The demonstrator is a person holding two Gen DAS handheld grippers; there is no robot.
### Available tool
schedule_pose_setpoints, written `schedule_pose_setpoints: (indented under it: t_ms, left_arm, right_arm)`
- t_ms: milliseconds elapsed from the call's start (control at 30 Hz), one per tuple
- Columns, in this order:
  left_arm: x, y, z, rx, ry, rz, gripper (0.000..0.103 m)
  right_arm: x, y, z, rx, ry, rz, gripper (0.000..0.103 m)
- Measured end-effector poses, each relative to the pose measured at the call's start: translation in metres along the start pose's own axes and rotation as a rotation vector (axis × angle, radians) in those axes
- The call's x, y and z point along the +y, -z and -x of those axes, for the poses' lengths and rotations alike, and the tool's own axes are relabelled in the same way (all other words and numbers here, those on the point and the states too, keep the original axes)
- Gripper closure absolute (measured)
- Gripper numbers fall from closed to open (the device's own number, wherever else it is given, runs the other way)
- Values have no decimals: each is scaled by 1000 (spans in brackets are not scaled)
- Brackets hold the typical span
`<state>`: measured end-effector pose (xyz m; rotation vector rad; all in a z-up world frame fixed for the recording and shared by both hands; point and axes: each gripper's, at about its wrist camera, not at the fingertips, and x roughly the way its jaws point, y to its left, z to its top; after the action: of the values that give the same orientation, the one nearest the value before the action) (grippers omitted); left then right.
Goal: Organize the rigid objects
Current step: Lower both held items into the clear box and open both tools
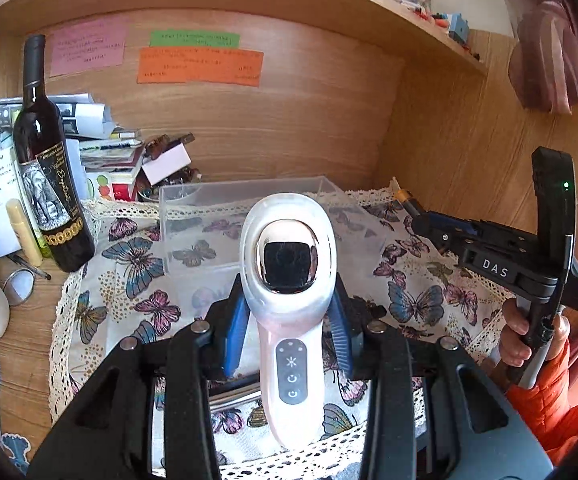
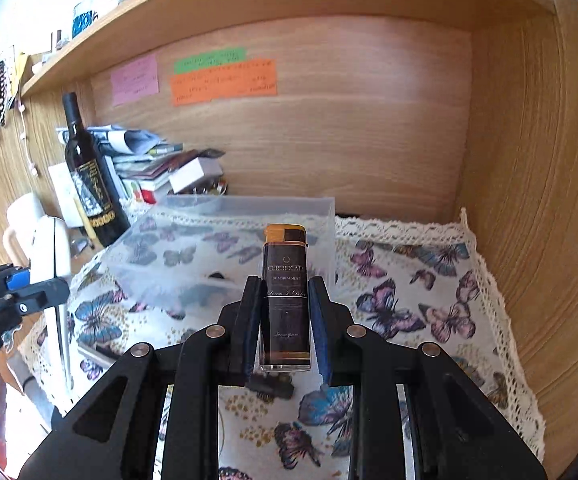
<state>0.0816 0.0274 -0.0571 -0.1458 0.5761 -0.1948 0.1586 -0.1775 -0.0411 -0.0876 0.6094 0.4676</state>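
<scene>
Leftmost, the left gripper (image 1: 289,312) has its jaws spread moderately and pressed against the neck of a glossy white handheld device (image 1: 287,300), rounded at the head with a chrome-ringed dark window and a grey button strip, held above the cloth just in front of the clear plastic box (image 1: 249,200). Right of the box, the right gripper (image 2: 285,324) pinches a slim dark lighter (image 2: 285,300) with an orange cap, its jaws narrow, the lighter's tip over the box's near wall. Below lies a lace-edged butterfly-print cloth (image 2: 429,300) on a wooden desk alcove (image 2: 369,140); a dark wine bottle (image 1: 45,168) stands left of the box.
</scene>
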Motion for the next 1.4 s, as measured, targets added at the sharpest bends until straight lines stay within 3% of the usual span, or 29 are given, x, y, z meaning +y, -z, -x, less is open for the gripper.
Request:
schedule_pose_setpoints:
  t_ms: [167,333,567,767,1133,1400]
  left_arm:
    - [11,-28,4,-65,-48,-12,66]
    - [30,-58,-9,-77,-91,6,66]
    - [49,-86,-37,-56,-136,11,66]
    - [49,-94,-72,-24,-215,-54,66]
    - [36,-83,-155,168,-225,-186,66]
    - [34,-67,-186,284,-187,-190,66]
  right_arm:
    - [-3,-17,-3,-25,7,8,81]
    - [-3,-32,-18,-4,-12,10,81]
    - [-4,-43,-41,24,-11,8,81]
    - [-6,-45,-67,83,2,15,81]
    - [-6,-37,-115,209,29,44,81]
    - [-4,-29,-131,258,6,57,81]
